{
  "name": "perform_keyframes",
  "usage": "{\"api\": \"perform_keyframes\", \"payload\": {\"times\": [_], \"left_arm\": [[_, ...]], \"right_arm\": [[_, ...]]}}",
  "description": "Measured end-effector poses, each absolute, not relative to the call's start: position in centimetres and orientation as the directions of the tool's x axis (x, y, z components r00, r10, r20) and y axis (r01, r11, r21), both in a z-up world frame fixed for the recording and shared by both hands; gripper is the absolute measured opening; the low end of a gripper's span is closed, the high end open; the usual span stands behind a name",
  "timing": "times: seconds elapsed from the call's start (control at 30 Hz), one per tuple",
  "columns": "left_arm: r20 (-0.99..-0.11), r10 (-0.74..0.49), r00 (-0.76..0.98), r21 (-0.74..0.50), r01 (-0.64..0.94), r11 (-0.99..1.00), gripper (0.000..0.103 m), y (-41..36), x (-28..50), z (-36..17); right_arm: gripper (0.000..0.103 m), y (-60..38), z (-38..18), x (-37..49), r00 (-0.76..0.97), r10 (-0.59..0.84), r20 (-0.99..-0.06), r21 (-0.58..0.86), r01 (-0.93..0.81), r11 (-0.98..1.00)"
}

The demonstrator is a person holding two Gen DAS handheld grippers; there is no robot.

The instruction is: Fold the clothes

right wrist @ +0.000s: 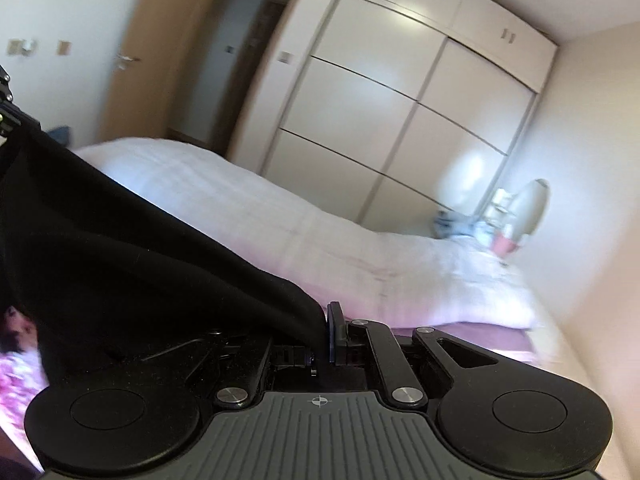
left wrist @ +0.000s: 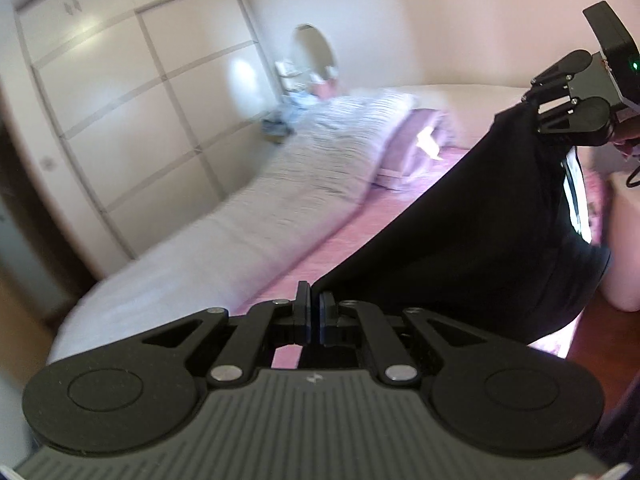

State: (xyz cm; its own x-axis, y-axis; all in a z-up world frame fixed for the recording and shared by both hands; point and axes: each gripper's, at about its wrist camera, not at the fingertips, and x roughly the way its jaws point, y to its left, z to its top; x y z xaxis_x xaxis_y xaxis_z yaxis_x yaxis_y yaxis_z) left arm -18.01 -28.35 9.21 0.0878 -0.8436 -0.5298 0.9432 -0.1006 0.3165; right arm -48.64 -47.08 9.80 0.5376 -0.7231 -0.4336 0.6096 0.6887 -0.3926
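Observation:
A black garment hangs in the air above a bed with a pink sheet, stretched between my two grippers. My left gripper is shut on one edge of it, low in the left wrist view. My right gripper shows at the upper right of that view, shut on the other end. In the right wrist view my right gripper is shut on the black garment, which runs up to the left where a bit of the left gripper shows at the edge.
A white striped duvet lies along the far side of the bed, with a purple pillow at the head. A cream wardrobe fills the wall beyond. A cluttered bedside table with an oval mirror stands in the corner. A wooden door stands open.

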Motion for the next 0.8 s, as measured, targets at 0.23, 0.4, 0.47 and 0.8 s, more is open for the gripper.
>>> {"api": "perform_keyframes", "payload": {"times": [0.23,0.4,0.47,0.8], "left_arm": [[-0.632,-0.774,-0.049,0.169,0.965,-0.199,0.006,-45.0,-10.1,0.0],[-0.716,-0.698,-0.006,0.133,0.980,-0.145,0.029,-60.1,-5.1,-8.9],[-0.739,-0.674,0.008,0.097,0.991,-0.095,0.026,-61.6,-3.1,-11.8],[-0.860,-0.510,-0.002,-0.070,0.991,0.114,0.043,-51.7,5.0,-22.7]], "right_arm": [[0.007,-60.3,4.9,-45.5,0.373,-0.726,-0.578,-0.433,0.613,0.661],[0.011,-72.5,-3.9,-43.1,0.219,-0.640,-0.736,-0.420,0.594,0.686],[0.028,-75.7,-8.0,-42.6,0.115,-0.607,-0.786,-0.425,0.613,0.666],[0.055,-74.0,-16.2,-43.8,0.003,-0.478,-0.878,-0.333,0.713,0.616]]}}
